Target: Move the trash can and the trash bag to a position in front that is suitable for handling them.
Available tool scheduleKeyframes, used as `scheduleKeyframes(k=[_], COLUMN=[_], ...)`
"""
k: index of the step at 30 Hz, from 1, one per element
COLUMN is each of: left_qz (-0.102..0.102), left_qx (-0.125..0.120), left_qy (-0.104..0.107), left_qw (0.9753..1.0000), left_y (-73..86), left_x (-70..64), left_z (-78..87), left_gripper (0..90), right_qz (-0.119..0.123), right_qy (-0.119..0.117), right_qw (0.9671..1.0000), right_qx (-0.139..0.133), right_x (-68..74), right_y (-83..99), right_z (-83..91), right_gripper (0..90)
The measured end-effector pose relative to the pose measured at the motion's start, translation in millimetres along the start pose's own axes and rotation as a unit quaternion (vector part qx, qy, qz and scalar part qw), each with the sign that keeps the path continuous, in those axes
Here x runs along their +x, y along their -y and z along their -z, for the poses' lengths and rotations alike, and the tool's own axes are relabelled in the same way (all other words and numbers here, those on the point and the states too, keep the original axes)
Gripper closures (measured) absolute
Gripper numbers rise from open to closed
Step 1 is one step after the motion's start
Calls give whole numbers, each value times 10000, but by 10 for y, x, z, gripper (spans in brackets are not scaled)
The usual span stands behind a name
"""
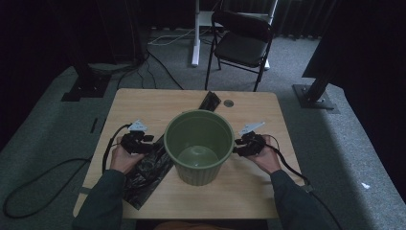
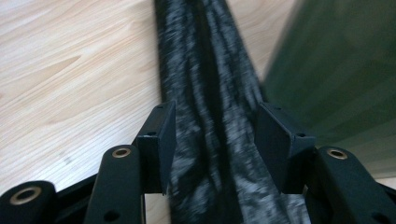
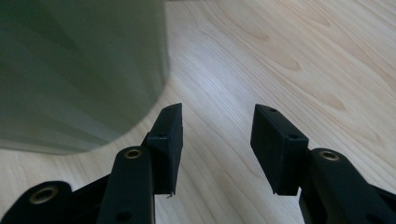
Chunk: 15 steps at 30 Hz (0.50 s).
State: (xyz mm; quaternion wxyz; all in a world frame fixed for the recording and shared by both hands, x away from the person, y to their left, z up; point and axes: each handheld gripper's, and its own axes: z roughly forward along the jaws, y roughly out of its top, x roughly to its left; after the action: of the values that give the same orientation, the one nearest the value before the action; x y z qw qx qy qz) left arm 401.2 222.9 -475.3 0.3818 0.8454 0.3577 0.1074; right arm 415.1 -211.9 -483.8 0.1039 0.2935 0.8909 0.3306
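Near the table's (image 1: 143,103) centre, both empty grippers, left (image 1: 143,142) and right (image 1: 242,145), gape beside the green pot (image 1: 199,143); the black bag (image 2: 210,112), seemingly pinned beneath, may tear if pulled.

The right gripper (image 3: 217,140) is hovering over the wooden table (image 3: 299,60), jaws spread apart; nothing is sitting between them. The green pot (image 3: 79,70) is standing just ahead-left of the left jaw.

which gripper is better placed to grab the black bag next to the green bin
Left. The left gripper has its jaws open directly over the black bag, which runs between them. The right gripper is across the green bin, over bare table.
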Motion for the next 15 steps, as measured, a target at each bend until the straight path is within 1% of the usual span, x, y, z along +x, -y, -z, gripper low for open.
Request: scheduleKeyframes(k=[1, 3, 8, 10, 15], left_qz=[0, -46, -111, -95, -163], left_qx=[0, -53, -134, -163, -173], left_qy=[0, 86, 298, 401, 488], left_qw=[10000, 9999, 9994, 9990, 9985], left_y=[0, -25, -74, -93, -131], left_x=[0, -48, -135, -163, -233], left_z=[0, -12, -38, -51, -78], left_gripper=[483, 483, 483, 483, 490], right_qz=[0, 60, 43, 34, 99], right_qy=[0, -21, -141, -184, -254], right_qw=[10000, 10000, 9997, 9995, 9991], right_qx=[0, -51, -202, -268, -327], right_x=[0, 43, 60, 69, 108], right_y=[0, -28, -48, -62, -98], right_z=[0, -2, 12, 20, -3], right_gripper=[532, 531, 531, 533, 533])
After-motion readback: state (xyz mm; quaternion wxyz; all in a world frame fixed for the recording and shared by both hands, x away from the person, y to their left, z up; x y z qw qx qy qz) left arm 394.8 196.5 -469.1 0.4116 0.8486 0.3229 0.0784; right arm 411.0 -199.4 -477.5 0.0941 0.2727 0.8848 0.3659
